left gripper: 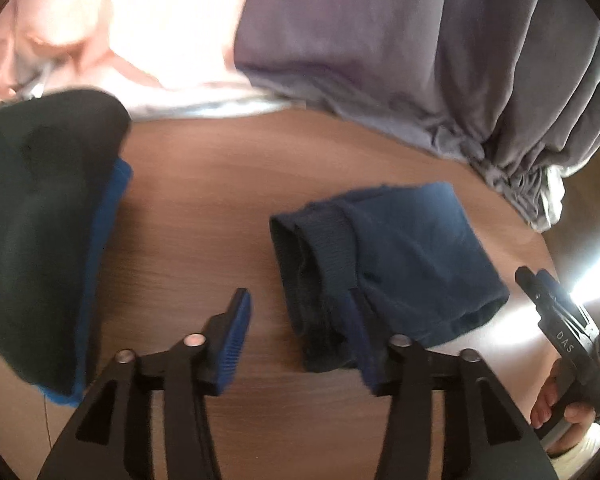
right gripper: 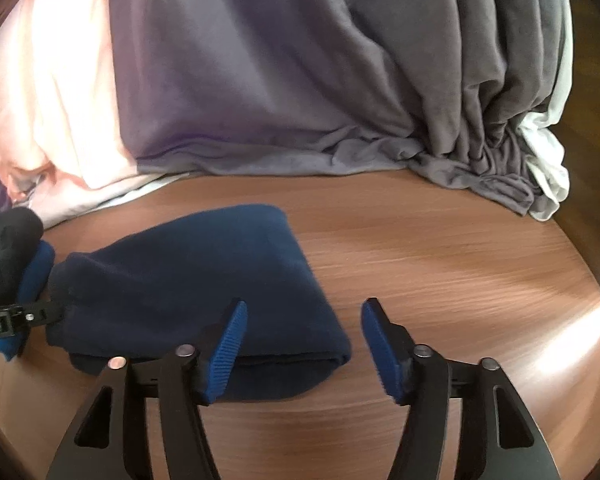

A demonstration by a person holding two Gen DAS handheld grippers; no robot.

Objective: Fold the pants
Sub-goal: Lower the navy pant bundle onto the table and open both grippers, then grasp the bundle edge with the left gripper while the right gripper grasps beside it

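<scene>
- The pants (left gripper: 384, 264) sit on the table (left gripper: 204, 200) as a small navy bundle, so folding looks about done to us.
- Our left gripper (left gripper: 300, 340) has its jaws wide apart, holding nothing; the bundle lies just ahead and right, its right finger over the near cuffed end.
- Our right gripper (right gripper: 302, 344) is spread open too, empty, with the bundle ahead-left, its left finger over the near right corner.
- Long axis runs roughly left-right in the right view; both grippers seem equally close.
- Left stack (left gripper: 40, 220) is cut off, and contact with the cloth is hard to judge through blur.
</scene>
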